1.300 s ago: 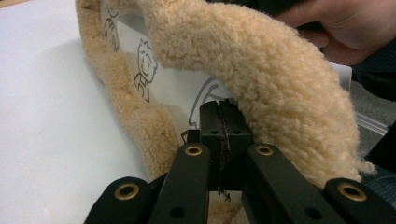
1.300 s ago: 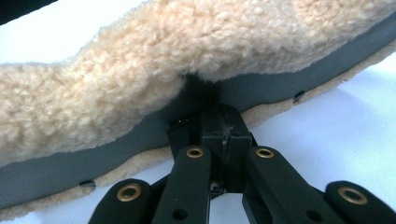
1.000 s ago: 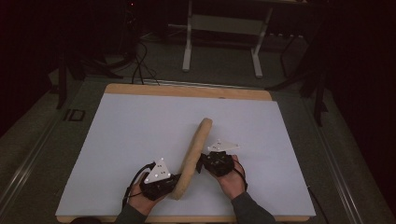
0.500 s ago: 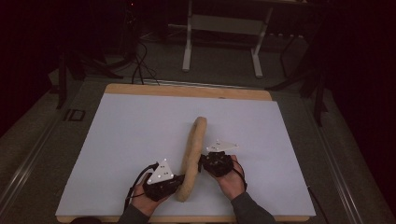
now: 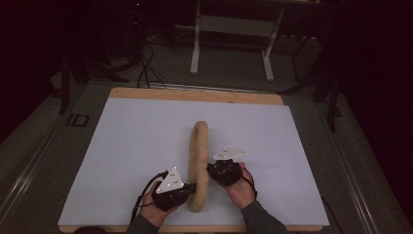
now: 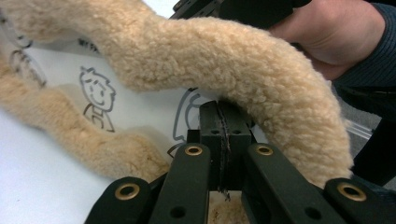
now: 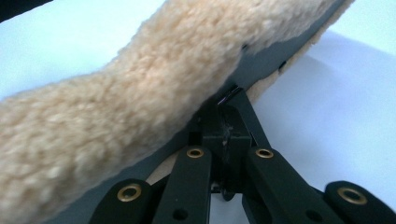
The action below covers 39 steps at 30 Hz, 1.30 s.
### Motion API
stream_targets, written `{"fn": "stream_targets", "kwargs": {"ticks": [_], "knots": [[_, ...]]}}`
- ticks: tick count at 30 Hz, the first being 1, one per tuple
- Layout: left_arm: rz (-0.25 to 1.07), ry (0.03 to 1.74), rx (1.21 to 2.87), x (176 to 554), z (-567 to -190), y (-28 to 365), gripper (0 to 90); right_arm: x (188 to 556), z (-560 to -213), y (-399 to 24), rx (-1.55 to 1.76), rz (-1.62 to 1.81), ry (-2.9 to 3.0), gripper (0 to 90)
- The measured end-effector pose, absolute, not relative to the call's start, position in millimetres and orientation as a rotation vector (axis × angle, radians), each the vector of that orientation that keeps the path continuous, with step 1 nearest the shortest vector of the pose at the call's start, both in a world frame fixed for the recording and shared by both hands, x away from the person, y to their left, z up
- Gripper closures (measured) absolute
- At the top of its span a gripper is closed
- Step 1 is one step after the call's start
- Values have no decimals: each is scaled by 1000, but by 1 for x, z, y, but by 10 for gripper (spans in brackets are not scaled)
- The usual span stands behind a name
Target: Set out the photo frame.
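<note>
I have one thing in hand: a long tan fleece piece [image 5: 198, 165], lying lengthwise down the middle of the white mat [image 5: 122, 146], its far end rounded and pointing away from me, its near end close to the mat's front edge. It is no container as far as I can tell, though in my left gripper view it opens into two fleece-edged flaps with a white lining [image 6: 140, 100] between them, printed with a little cartoon figure [image 6: 97, 95]; nothing lies in that opening. My left gripper [image 5: 191, 187] comes at the piece from its left side near the near end, and my right gripper [image 5: 210, 168] from its right side a little farther up. Both pairs of jaws are pressed together: the left clamps the fleece piece at the edge of its lining, with the upper flap arching over the jaws, and the right clamps the piece's edge where the fleece meets a grey underside [image 7: 261, 63]. By count: one fleece piece, two grippers, one white mat, one wooden table [image 5: 195, 95] whose rim shows beyond the mat. In my left gripper view my other hand [image 6: 336, 32] sits just behind the fleece. Beyond the table stand a white metal frame [image 5: 234, 29] and some dark cables [image 5: 146, 68] on the floor, well apart from my work. Nothing stands between the grippers and the piece.
</note>
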<state>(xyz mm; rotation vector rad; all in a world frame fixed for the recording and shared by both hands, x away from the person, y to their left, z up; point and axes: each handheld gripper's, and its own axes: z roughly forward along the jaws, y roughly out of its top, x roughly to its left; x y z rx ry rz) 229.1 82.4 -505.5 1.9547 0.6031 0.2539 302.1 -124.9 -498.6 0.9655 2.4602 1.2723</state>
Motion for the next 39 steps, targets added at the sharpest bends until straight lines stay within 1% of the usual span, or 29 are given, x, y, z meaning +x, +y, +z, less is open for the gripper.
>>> {"fn": "stream_targets", "kwargs": {"ticks": [20,29,30,35,39], "knots": [[255,602,1947,228,-505,82,900,297,-497,-118,826,1334,2561,900],[258,596,1959,228,-507,79,899,298,-497,-120,829,1339,2577,899],[264,591,1966,228,-507,79,897,299,-497,-121,840,1329,2580,860],[284,599,1977,228,-507,81,875,300,-496,-124,876,1298,2576,835],[303,624,1966,230,-505,90,860,300,-489,-132,913,1295,2548,753]]}}
